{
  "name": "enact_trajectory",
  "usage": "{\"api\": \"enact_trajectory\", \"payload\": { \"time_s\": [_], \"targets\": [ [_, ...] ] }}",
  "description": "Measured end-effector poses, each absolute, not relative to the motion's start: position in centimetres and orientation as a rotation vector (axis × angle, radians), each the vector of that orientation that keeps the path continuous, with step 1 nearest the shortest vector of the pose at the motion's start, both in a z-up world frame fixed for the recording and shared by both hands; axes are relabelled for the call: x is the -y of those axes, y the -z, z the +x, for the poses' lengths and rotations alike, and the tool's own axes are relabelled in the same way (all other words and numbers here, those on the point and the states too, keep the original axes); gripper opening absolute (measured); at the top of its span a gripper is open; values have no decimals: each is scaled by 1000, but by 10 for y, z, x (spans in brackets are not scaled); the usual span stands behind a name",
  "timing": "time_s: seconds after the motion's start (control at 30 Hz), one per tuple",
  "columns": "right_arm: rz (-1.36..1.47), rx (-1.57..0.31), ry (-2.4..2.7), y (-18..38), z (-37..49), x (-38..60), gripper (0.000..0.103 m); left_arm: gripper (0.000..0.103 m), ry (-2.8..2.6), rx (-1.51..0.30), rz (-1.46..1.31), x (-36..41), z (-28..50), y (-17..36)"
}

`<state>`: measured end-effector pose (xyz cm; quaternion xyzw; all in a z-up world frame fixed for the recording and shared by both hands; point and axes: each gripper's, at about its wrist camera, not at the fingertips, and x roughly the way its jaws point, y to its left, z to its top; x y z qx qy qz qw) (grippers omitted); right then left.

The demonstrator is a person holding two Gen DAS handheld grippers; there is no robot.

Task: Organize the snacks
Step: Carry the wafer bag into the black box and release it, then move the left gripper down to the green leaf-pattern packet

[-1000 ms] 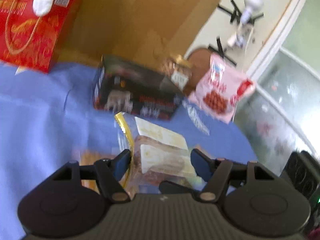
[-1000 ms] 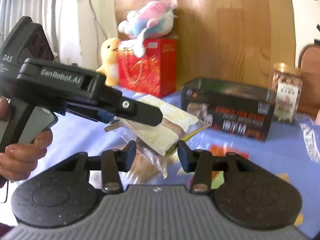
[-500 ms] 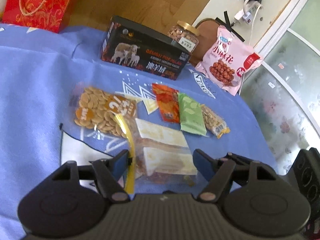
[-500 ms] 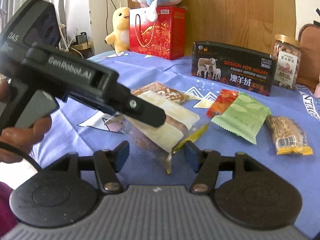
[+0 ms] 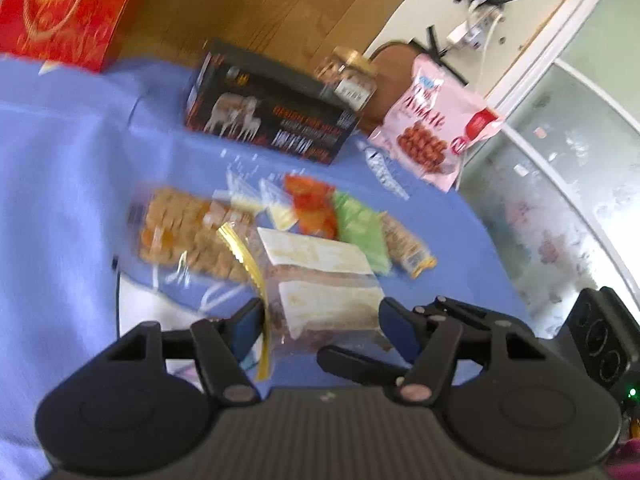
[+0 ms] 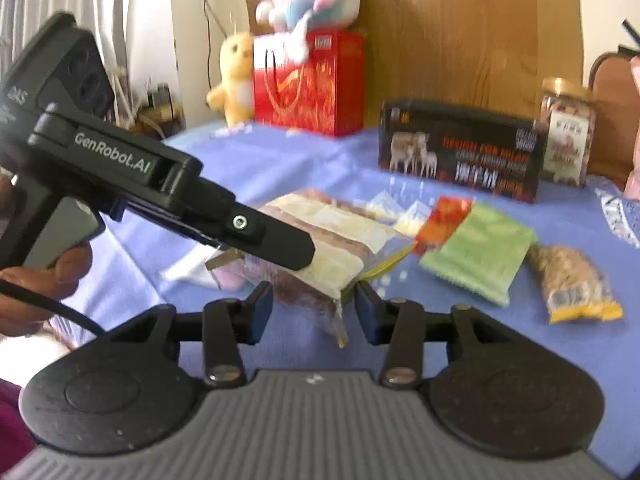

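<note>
Holding a clear snack bag [image 6: 320, 240] up off the table [image 6: 280, 160] between my two tools, I judge this the carrying step. From the right tool [image 6: 313, 306] I see the left tool's [image 5: 320, 322] finger lying across the bag's top, so it seems pinched there, though the lower finger is hidden. Through the left camera, that tool's blue pads [image 5: 246, 326] stand apart with the bag's gold zip edge [image 5: 248, 260] hanging between them, so I cannot tell how firm that grip is. The right tool's jaws stand narrow but parted, flanking the bag's lower corner without clearly touching it.

My worries: the film is slick and floppy, so a one-sided pinch could let it slide out and drop onto the green packet [image 6: 478, 254], orange packet [image 6: 444, 220] and peanut pack [image 6: 572, 280] lying just ahead of the tools. Both views are smeared, so closing the right tool now might miss the corner or crush the wafers inside.
</note>
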<state>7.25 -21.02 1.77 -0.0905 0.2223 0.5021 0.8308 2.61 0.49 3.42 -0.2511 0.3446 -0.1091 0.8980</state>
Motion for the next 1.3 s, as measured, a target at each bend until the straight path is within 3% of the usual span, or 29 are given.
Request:
{"api": "enact_trajectory", "payload": {
  "time_s": [0.4, 0.47, 0.57, 0.63, 0.83, 1.0, 1.3],
  "targets": [
    [-151, -302, -947, -69, 167, 174, 48, 65, 231, -560, -397, -24, 137, -99],
    [-160, -299, -926, -78, 197, 158, 48, 70, 215, -535, -391, -31, 167, -104],
    [-167, -337, -861, -79, 237, 138, 57, 83, 170, -526, -398, -42, 214, -102],
    [-162, -351, -759, -74, 251, 141, 57, 81, 107, -562, -406, -47, 235, -94],
    [36, -362, -738, -60, 222, 232, 56, 79, 142, -545, -473, -45, 199, -77],
    [161, -485, -691, -30, 200, 294, 57, 79, 277, -603, -455, -7, 171, -64],
    [125, -563, -868, -18, 159, 293, 58, 79, 331, -731, -444, 38, 159, -34]
  ]
}}
